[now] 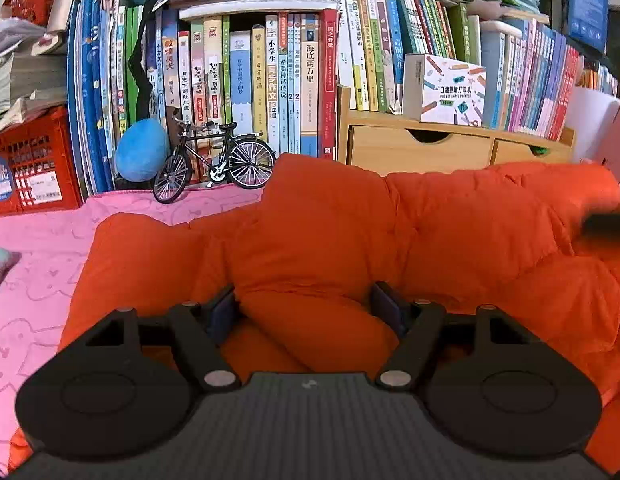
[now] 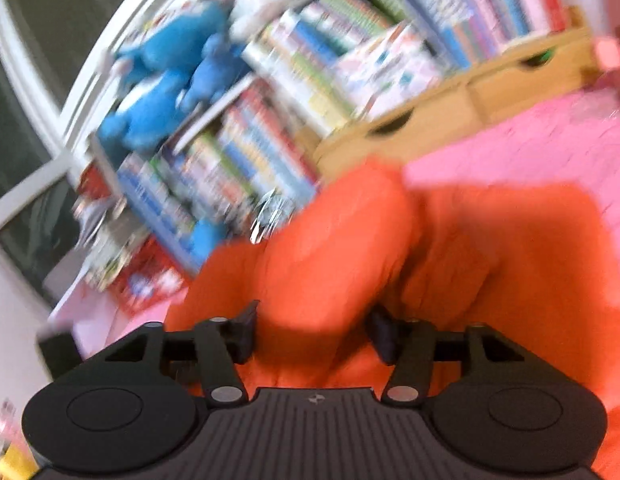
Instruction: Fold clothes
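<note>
Left gripper [image 1: 305,308]: jaws spread, puffy fold of orange jacket [image 1: 390,248] bulging between them; pads beside fabric, no clear pinch. Right gripper [image 2: 312,328]: jaws spread too, jacket [image 2: 350,240] under and ahead; view blurred and tilted. Jacket lies on pink bench cover [image 1: 37,280], long axis left-right, bulk running right of left jaws. Both grippers over near edge. Toy bicycle [image 1: 213,168] and bookshelf [image 1: 269,80] beyond far edge.

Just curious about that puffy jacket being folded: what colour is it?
Bright orange, quilted. The puffy jacket shows best in the left wrist view.
</note>
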The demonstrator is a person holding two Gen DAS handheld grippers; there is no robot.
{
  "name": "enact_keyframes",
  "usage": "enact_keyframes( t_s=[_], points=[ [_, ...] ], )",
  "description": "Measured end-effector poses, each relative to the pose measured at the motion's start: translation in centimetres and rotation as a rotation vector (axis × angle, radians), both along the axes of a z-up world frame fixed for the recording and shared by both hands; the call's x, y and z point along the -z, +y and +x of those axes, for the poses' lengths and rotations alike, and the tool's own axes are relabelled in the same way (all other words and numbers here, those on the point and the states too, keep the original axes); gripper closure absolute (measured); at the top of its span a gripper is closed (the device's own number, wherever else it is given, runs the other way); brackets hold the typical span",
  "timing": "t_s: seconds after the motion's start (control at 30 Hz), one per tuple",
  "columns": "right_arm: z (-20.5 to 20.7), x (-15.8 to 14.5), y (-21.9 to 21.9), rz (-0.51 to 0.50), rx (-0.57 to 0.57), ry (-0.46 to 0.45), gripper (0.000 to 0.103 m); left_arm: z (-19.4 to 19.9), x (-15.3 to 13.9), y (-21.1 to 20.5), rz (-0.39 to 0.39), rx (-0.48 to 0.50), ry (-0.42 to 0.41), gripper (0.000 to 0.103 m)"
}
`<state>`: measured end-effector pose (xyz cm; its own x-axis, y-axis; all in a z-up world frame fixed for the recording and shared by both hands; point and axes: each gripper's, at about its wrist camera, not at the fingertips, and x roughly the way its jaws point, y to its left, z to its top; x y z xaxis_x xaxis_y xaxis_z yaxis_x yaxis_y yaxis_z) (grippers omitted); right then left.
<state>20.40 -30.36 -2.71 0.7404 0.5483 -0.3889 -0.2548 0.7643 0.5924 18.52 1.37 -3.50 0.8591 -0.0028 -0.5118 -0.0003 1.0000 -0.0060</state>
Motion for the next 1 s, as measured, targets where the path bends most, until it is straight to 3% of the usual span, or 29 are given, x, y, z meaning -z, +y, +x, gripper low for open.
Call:
enact_keyframes(
  t_s=[0.07, 0.1, 0.13, 0.17, 0.27, 0.37, 0.47, 0.5, 0.63, 0.77, 0.87, 1.0],
  points=[
    [1.4, -0.6, -0.2, 0.036, 0.041, 0.008, 0.036, 0.0, -0.1, 0.0, -0.005, 0.001, 0.005, 0.032],
    [2.0, -0.9, -0.3, 0.053, 0.062, 0.013, 0.04, 0.1, -0.1, 0.1, -0.014, 0.002, 0.008, 0.032],
    [2.8, -1.1, -0.2, 0.038, 0.098, 0.033, 0.059, 0.1, 0.0, 0.2, -0.024, 0.003, 0.011, 0.031],
    [3.6, -1.3, 0.2, -0.022, 0.148, 0.052, 0.066, 0.3, 0.0, 0.2, -0.034, 0.005, 0.013, 0.03],
    [4.5, -1.7, 0.8, -0.186, 0.223, 0.025, 0.068, 0.3, 0.2, 0.4, -0.056, 0.015, 0.02, 0.027],
    [4.2, -1.3, 2.4, -0.564, 0.342, -0.094, 0.059, 0.4, 0.3, 0.6, -0.067, 0.015, 0.027, 0.027],
    [3.7, -0.5, 4.5, -0.984, 0.464, -0.218, 0.059, 0.4, 0.3, 0.6, -0.072, 0.014, 0.029, 0.027],
    [3.0, -0.8, 4.3, -0.98, 0.468, -0.246, 0.059, 0.4, 0.4, 0.6, -0.069, 0.013, 0.029, 0.027],
    [-0.1, -3.5, 4.1, -0.693, 0.357, -0.373, 0.059, 0.4, 0.4, 0.6, -0.068, 0.014, 0.03, 0.027],
    [-1.3, -5.0, 7.1, -0.514, 0.17, -0.419, 0.052, 0.4, 0.4, 0.6, -0.072, 0.014, 0.031, 0.027],
    [-1.0, -4.3, 8.8, -0.508, 0.095, -0.404, 0.047, 0.4, 0.4, 0.7, -0.076, 0.015, 0.033, 0.027],
    [1.2, -0.8, 9.9, -0.667, 0.067, -0.286, 0.046, 0.5, 0.5, 0.8, -0.087, 0.023, 0.033, 0.023]
  ],
)
